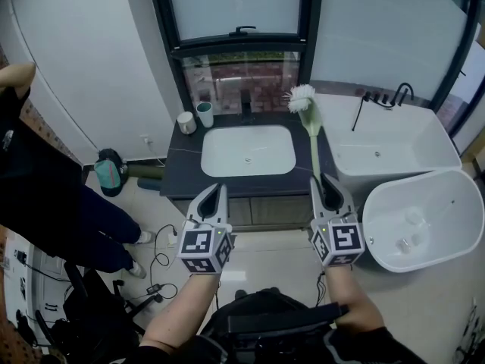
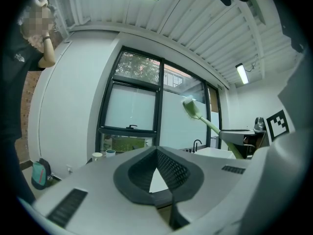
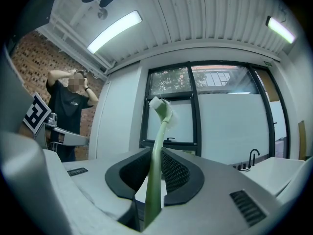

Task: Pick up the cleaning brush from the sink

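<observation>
dark table (image 1: 182, 171) holds an inset white sink (image 1: 220, 156). a white cup (image 1: 186, 122) and a green cup (image 1: 204, 114) stand at its rear left corner.

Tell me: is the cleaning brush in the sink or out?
Out: the right claw holds the cleaning brush raised, clear of the sink.

- The sink (image 1: 248, 152) is set in the middle of the desk (image 1: 180, 174), with the window (image 1: 235, 6) behind it.
- Two cups (image 1: 186, 122) stand side by side on the desk's far left corner.
- The bathtub (image 1: 394, 146) lies right of the desk, and a round basin (image 1: 455, 184) lies nearer.
- The left tongs (image 1: 216, 189) and right tongs (image 1: 323, 180) are side by side at the desk's near edge.
- The cleaning brush (image 1: 306, 105) reaches from the right tongs over the desk's right end.
</observation>
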### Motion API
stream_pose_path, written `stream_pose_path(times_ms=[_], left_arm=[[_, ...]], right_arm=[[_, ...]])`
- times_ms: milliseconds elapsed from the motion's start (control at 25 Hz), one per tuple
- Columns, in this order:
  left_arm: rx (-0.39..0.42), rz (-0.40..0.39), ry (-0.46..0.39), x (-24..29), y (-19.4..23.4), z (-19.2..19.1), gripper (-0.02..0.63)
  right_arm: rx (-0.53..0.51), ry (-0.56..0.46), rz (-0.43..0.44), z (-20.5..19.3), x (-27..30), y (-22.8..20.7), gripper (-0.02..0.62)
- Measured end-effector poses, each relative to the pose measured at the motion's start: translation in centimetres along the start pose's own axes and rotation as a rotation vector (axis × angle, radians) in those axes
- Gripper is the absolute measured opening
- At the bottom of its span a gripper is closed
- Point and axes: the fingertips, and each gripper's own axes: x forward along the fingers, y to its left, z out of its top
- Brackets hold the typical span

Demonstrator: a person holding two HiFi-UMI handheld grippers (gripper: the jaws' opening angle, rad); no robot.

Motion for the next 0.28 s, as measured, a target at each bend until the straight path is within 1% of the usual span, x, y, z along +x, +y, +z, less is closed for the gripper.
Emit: stream_pose_path(times_ms=[160, 280], left_arm=[[-0.007, -0.012, 0.002, -0.06, -0.15, 0.01, 0.003], [0.013, -0.012, -0.007, -0.16, 0.12, 0.39, 0.003]], right_arm=[[0.001, 0.000, 0.000, 0.03, 0.05, 0.30, 0.057], [-0.001, 0.001, 0.002, 0.16, 0.24, 0.78, 0.057]])
